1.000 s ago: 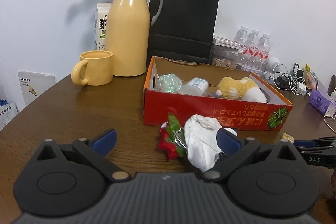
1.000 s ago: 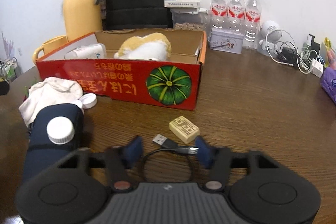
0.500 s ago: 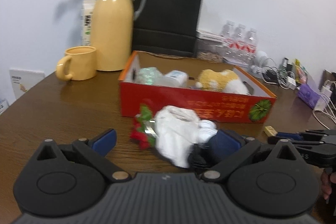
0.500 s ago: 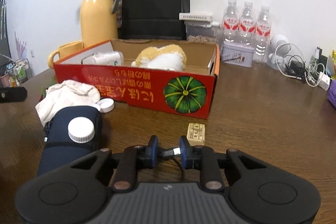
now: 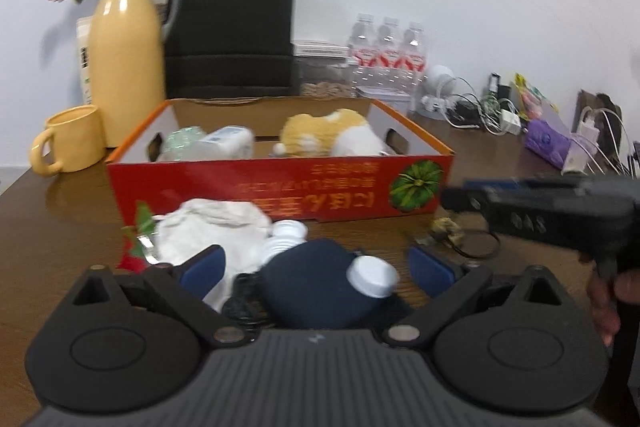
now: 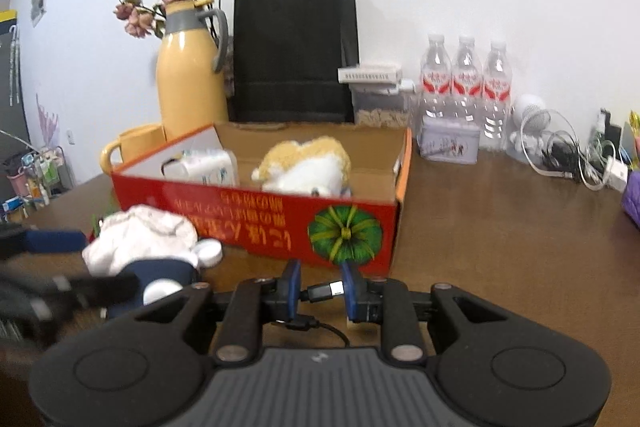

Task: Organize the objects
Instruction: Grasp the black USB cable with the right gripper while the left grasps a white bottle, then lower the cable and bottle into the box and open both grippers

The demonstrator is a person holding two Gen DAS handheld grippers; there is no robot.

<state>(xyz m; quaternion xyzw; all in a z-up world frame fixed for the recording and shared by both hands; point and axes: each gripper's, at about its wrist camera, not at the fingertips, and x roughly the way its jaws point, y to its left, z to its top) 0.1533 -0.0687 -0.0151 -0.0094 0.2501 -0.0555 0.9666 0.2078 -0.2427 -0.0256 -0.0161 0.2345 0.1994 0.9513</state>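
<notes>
A red cardboard box sits on a brown wooden table, its open top already holding a yellow-and-white plush toy, a white bottle lying on its side and, in the left wrist view, a pale green bundle. Judging by this, the tidying is partly done.

Several things are not yet in the box. The right gripper has its blue fingers closed most of the way on the plug of a black USB cable. The plug lies crosswise between the pads, its long axis running from one finger to the other, with the metal tip pointing toward the right finger. The rest of the cable droops in a loop below and behind the fingers, toward the camera. The box's front wall stands just beyond the fingertips.

The left gripper is wide open and holds nothing. Between its fingers lies a dark navy pouch with a white-capped bottle on it, the cap nearer the right finger. A crumpled white cloth lies beside the left finger, with a red and green decoration further left and a white lid beyond the pouch. A small tan block lies on the table beyond the right finger.
</notes>
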